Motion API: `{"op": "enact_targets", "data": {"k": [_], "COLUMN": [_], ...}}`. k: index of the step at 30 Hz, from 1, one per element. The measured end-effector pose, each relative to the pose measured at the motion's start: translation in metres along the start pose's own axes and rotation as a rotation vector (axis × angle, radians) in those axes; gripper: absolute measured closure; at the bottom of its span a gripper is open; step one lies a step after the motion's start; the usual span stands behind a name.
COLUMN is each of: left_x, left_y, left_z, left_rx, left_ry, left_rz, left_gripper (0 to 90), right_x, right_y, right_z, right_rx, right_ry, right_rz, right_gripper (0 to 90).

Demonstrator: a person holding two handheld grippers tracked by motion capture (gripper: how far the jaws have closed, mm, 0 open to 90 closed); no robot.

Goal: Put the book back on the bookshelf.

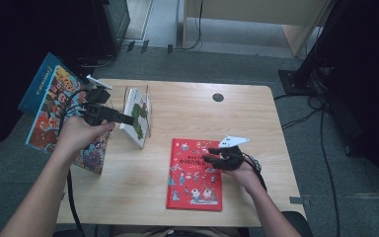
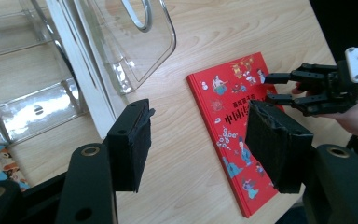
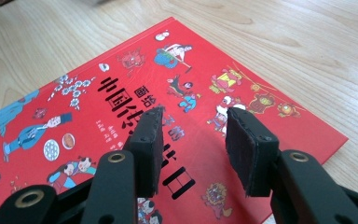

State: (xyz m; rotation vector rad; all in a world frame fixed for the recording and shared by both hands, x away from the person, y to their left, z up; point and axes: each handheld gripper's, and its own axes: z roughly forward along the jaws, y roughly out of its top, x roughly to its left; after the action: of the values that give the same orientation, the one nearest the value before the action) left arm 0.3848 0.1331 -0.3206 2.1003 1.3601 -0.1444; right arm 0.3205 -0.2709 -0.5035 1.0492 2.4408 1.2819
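A light wooden bench (image 1: 187, 197) stands on grey carpet in a dim room. A flat red picture book (image 1: 195, 174) lies near its front edge. The right gripper (image 3: 193, 140) hovers over the book's cover, jaws moderately apart, holding nothing. The left gripper (image 2: 200, 140), wide open and empty, sits beside a clear plastic book stand (image 1: 139, 116).
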Motion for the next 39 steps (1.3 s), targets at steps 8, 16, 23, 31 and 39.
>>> {"op": "enact_targets", "data": {"k": [8,16,23,31,39], "left_x": [-0.004,-0.008,-0.008,-0.01,-0.012], "left_y": [-0.01,-0.02,-0.027,-0.035,-0.04], "left_z": [0.026,0.052,0.071,0.092,0.114], "left_rx": [0.012,0.013,0.016,0.006,0.024], "left_ry": [-0.023,-0.035,-0.061,-0.081,-0.094], "left_rz": [0.017,0.032,0.037,0.05,0.077], "left_gripper": [41.1,41.0,41.2,41.2,41.6], "right_x": [0.003,0.004,0.005,0.005,0.004], "right_y": [-0.002,-0.005,-0.01,-0.017,-0.025], "right_z": [0.001,0.0,-0.004,-0.012,-0.02], "right_rx": [0.028,0.046,0.047,0.037,0.024], "right_ry": [0.019,0.02,0.004,-0.012,-0.039], "right_rz": [-0.019,0.005,0.012,0.012,0.03], "right_gripper": [57.5,57.5,59.0,63.6,64.8]}}
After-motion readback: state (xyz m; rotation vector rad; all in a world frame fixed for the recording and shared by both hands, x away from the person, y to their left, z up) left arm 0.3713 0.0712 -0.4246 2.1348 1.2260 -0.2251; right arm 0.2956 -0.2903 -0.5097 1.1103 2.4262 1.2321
